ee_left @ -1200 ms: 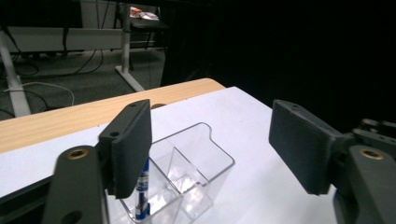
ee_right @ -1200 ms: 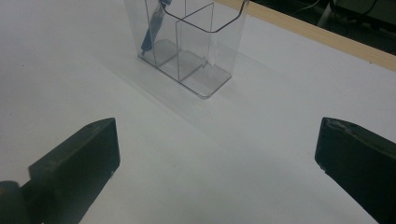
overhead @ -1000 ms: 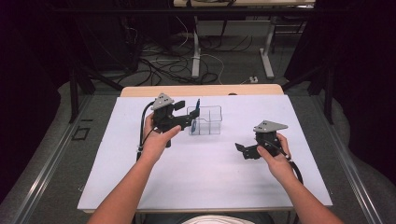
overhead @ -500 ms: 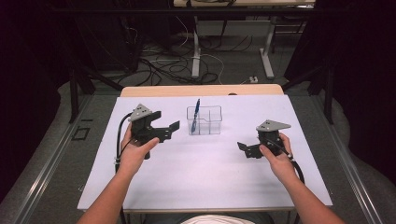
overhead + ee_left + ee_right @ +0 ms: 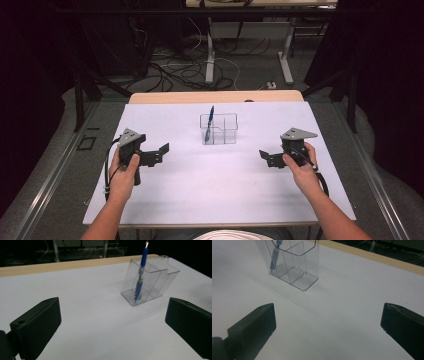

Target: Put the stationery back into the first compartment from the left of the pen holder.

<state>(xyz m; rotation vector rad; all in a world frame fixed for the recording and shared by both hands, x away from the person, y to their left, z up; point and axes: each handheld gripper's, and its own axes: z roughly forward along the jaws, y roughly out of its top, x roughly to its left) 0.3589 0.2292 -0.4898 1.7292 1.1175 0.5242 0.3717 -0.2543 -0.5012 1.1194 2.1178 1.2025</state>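
Pen (image 5: 211, 117), blue, stands tilted in the clear organiser (image 5: 219, 129) near the far middle of the white table (image 5: 210, 190); in the left gripper view the pen (image 5: 140, 277) leans in the compartment at the box's near corner, its tip on the floor of the organiser (image 5: 160, 282) and its top poking above the rim. The left gripper (image 5: 162, 151) sits well to the left of the box, and its jaws have just been opening; they now stand wide apart with nothing between them but bare table. The right gripper (image 5: 264, 156) rests well to the right of the box, its jaws likewise spread wide and empty. Which compartment the pen (image 5: 275, 255) occupies is hard to tell from the right gripper view, probably an end one
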